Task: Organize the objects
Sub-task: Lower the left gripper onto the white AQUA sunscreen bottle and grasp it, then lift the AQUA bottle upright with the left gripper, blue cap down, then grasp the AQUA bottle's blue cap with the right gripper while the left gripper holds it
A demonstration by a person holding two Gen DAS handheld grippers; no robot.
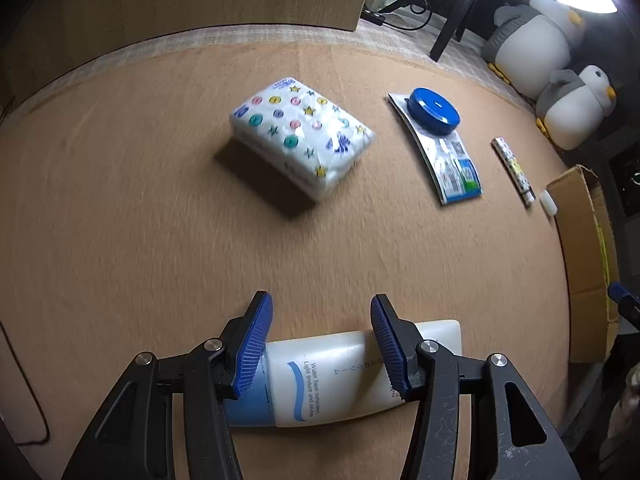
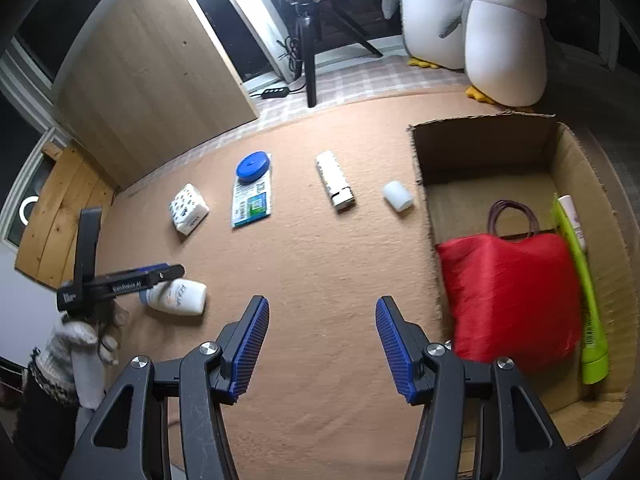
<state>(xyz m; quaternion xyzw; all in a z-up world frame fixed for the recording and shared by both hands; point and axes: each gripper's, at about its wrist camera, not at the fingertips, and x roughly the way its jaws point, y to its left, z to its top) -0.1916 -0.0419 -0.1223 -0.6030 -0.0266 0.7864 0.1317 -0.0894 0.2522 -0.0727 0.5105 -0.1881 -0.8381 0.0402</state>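
The left gripper (image 1: pixel 321 344) is wide open over a white tube (image 1: pixel 344 376) of sunscreen that lies flat on the brown mat (image 1: pixel 120 220). One blue pad (image 1: pixel 252 354) sits by the blue cap end and the other by the flat tail, so the jaws straddle the tube along its length and hold nothing yet. The right gripper (image 2: pixel 321 344) is also open and empty, hovering over bare mat just left of the cardboard box (image 2: pixel 560 408), which already holds a red bag (image 2: pixel 508 296) and a green tube (image 2: pixel 588 320).

The risk here is the grasp direction. If the jaws close end to end, the soft tube may buckle or pop out sideways, or the cap may skid along the pad. Turning to take it across its width looks safer. The picture is blurred, so the gripper's height above the tube is hard to judge; closing too high would only clip the top and roll it. The tissue pack (image 1: pixel 302 136), blue lid (image 1: pixel 434 110) and leaflet (image 1: pixel 452 164) lie well apart, so a bump seems unlikely
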